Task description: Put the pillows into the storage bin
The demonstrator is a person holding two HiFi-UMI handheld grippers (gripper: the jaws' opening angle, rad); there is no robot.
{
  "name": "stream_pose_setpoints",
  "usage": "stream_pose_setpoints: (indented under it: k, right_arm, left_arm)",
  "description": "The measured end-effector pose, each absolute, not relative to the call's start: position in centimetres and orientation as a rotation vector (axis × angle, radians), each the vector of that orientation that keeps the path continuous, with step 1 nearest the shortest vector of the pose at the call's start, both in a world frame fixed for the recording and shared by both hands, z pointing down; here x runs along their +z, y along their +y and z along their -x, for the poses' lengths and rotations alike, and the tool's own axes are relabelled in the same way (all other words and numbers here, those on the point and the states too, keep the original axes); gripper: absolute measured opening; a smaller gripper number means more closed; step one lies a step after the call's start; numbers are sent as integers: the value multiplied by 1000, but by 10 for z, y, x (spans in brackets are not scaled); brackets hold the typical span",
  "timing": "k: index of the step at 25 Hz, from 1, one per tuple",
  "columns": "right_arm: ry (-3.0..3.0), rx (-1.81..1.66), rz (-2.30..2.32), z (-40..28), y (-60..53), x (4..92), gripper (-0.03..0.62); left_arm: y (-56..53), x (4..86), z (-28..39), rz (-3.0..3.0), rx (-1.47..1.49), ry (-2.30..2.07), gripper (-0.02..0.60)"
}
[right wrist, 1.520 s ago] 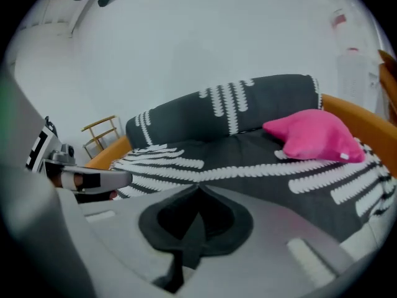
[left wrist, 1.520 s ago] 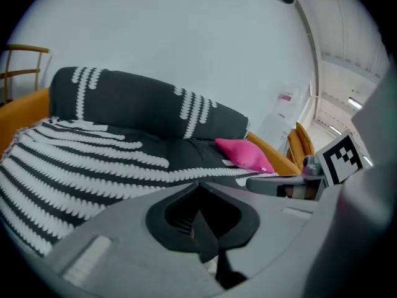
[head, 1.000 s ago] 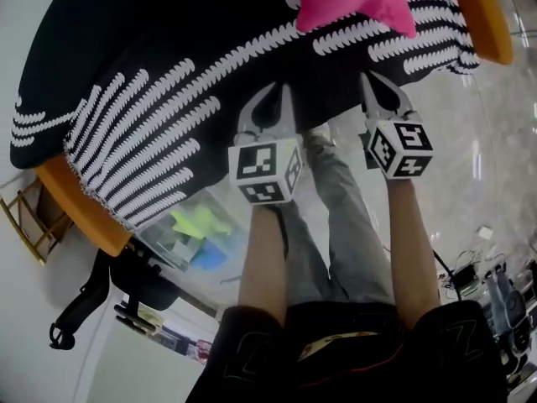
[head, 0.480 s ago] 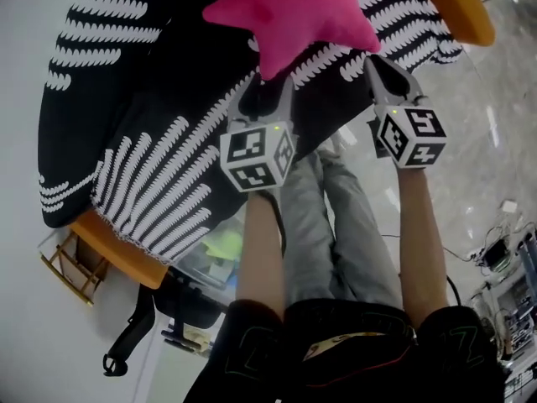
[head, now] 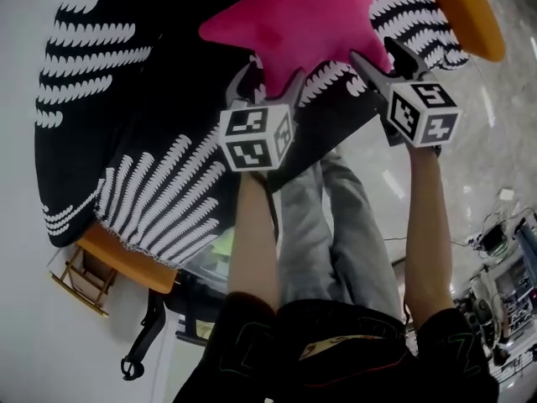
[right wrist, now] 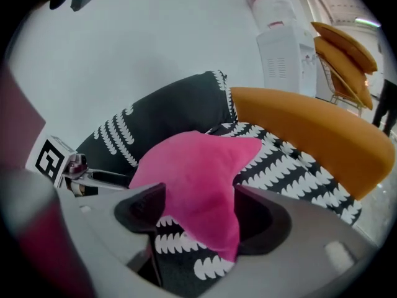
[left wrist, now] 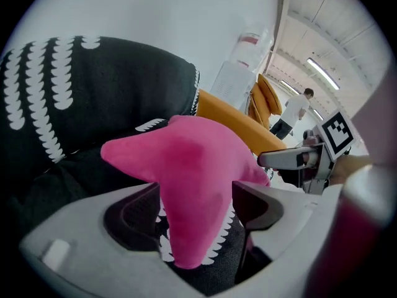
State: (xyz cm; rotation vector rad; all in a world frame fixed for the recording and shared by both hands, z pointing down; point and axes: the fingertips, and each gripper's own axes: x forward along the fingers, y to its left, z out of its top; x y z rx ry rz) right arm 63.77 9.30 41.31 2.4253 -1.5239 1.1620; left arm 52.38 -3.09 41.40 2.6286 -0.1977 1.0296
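On the black-and-white patterned cover (head: 126,124), the left tool (head: 268,82) is opening its jaws, with one arm of the pink star pillow (head: 294,15) loose between them. The right tool (head: 377,57) is opening too, with another arm between its jaws.

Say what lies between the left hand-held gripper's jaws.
Left gripper view: an arm of the pink star pillow; the left hand-held gripper is opening its jaws around it.

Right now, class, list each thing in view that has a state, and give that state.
Pink star pillow: resting on the black patterned cover.
Left gripper: jaws opening, one pillow arm between them.
Right gripper: jaws opening, another pillow arm between them.
Black patterned cover: draped over the orange seat.
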Motion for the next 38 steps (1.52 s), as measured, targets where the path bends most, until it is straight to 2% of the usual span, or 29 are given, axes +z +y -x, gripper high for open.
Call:
stream_pose_setpoints:
  k: [2,9,13,18,24,38]
  right_arm:
    - [-1541,1193,-2401,-640,81,419,365]
    - [-1596,1214,-2246,-633,56,444,371]
    - [-1596,1227,-2244,-640,59,454,328]
    - [-1622,1159,-2209,-619,64,443,249]
    - [-1663,1131,-2187,-565,86,420,202]
    - [-1933,1037,-1927,-452,97,390,201]
  left_arm:
    - [-37,419,-529,-2617,1052,-144,367]
    - [-41,446,-535,-2624,1168,15,368]
    - [-36,459,-550,-2644,1235,-61,351]
    - [-27,453,-533,-2679,1175,-37,274]
    - [-2,428,-478,-2677,1063,-81,255]
    - [34,390,-344,-2654,924,-479,253]
